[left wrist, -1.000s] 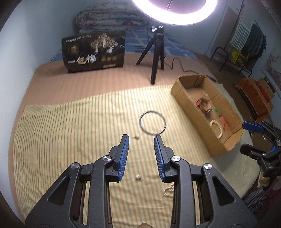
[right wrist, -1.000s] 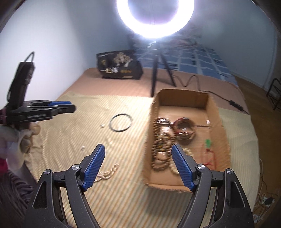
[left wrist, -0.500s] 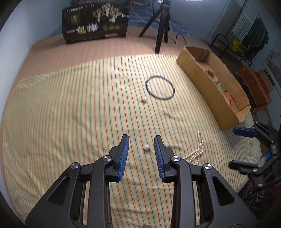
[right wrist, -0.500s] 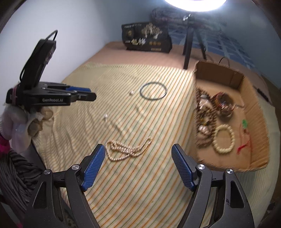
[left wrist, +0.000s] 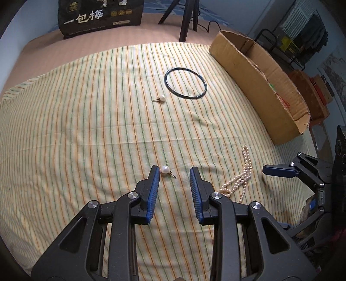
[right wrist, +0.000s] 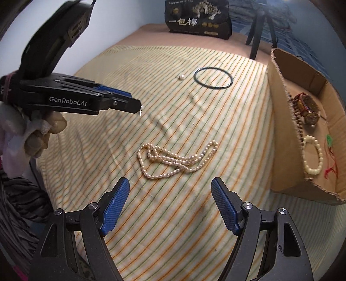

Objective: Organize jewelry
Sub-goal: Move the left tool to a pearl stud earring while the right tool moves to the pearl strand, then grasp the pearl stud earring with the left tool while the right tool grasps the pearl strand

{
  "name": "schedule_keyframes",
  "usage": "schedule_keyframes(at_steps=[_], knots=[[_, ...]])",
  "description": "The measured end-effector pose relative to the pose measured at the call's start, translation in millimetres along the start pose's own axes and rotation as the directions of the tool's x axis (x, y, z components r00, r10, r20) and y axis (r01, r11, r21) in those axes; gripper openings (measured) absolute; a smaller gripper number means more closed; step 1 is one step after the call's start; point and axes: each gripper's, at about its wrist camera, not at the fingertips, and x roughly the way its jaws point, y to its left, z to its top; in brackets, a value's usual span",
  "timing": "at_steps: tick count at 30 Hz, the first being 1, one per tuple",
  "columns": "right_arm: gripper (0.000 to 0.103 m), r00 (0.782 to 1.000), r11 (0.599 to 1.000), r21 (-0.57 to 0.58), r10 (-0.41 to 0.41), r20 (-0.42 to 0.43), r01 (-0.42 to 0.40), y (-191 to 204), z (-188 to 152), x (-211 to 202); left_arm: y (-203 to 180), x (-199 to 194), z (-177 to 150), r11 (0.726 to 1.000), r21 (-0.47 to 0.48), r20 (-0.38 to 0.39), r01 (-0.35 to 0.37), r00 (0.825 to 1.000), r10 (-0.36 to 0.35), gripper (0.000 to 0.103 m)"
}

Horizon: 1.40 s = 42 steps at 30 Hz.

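The left gripper (left wrist: 174,173) has its jaws partly apart, a pearl earring (left wrist: 165,169) lying between the tips, just beside one pad (contact unclear). The right gripper (right wrist: 169,190) gapes wide, empty, angled down over the pearl necklace (right wrist: 175,160) on the striped cloth (left wrist: 86,129). Cardboard box (right wrist: 283,138) beside it.

The black bag (left wrist: 100,17) standing at the far end of the bed carries large white Chinese characters, "一包梅", seen in both views; the smaller gold print and round emblems around them are too small to read. The side of the left gripper (right wrist: 138,106) bears the white brand "GenRobot.AI".
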Motion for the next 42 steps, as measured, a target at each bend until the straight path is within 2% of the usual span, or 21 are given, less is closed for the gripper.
schedule_keyframes(at_steps=[3,12,16,21,24,26,28,29,35,40,42], knots=[[0.078,1.0,1.0,0.025,0.009,-0.007,-0.009,-2.9,0.7,6.7,0.8,7.2,2.3,1.0,-0.002,-0.011,0.002,1.0,-0.002,0.022],[0.078,0.997,0.984,0.158,0.082,0.009,-0.082,-22.8,12.9,22.6,6.6,19.2,6.2,1.0,-0.026,-0.024,0.009,1.0,-0.01,0.022],[0.078,0.995,0.98,0.172,0.096,0.033,-0.101,-23.9,21.3,25.9,9.0,20.0,6.6,0.999,-0.041,-0.022,0.022,1.0,-0.023,0.022],[0.079,0.997,0.985,0.156,0.073,0.037,-0.078,-14.2,30.2,31.8,7.9,21.7,7.7,0.999,-0.043,-0.018,0.024,1.0,-0.024,0.022],[0.077,0.999,0.993,0.112,0.023,0.033,-0.027,-3.1,33.1,36.9,6.2,23.1,8.5,0.999,-0.035,-0.021,0.021,1.0,-0.022,0.021],[0.077,0.999,0.997,0.07,-0.016,0.028,0.014,5.1,33.0,39.8,4.3,26.0,9.9,1.0,-0.028,-0.026,0.014,1.0,-0.015,0.015],[0.068,0.997,0.997,0.019,-0.074,0.025,0.073,13.0,32.3,42.5,3.3,27.7,10.5,1.0,-0.022,-0.025,0.01,1.0,-0.011,0.014],[0.067,0.995,0.995,-0.009,-0.099,0.026,0.099,17.2,32.1,44.0,2.6,28.8,11.0,1.0,-0.019,-0.025,0.007,1.0,-0.008,0.01],[0.056,0.992,0.991,-0.059,-0.114,0.044,0.117,17.8,28.6,45.9,1.5,32.0,12.6,1.0,-0.018,-0.021,-0.001,1.0,0.001,0.009],[0.014,0.995,0.996,-0.048,-0.078,0.062,0.081,3.5,28.3,38.8,1.7,31.5,12.9,1.0,-0.019,-0.016,-0.003,1.0,0.003,0.009],[0.01,0.996,0.997,-0.034,-0.061,0.063,0.063,-0.1,31.9,40.0,2.2,29.0,12.0,1.0,-0.019,-0.013,-0.004,1.0,0.004,0.009]])
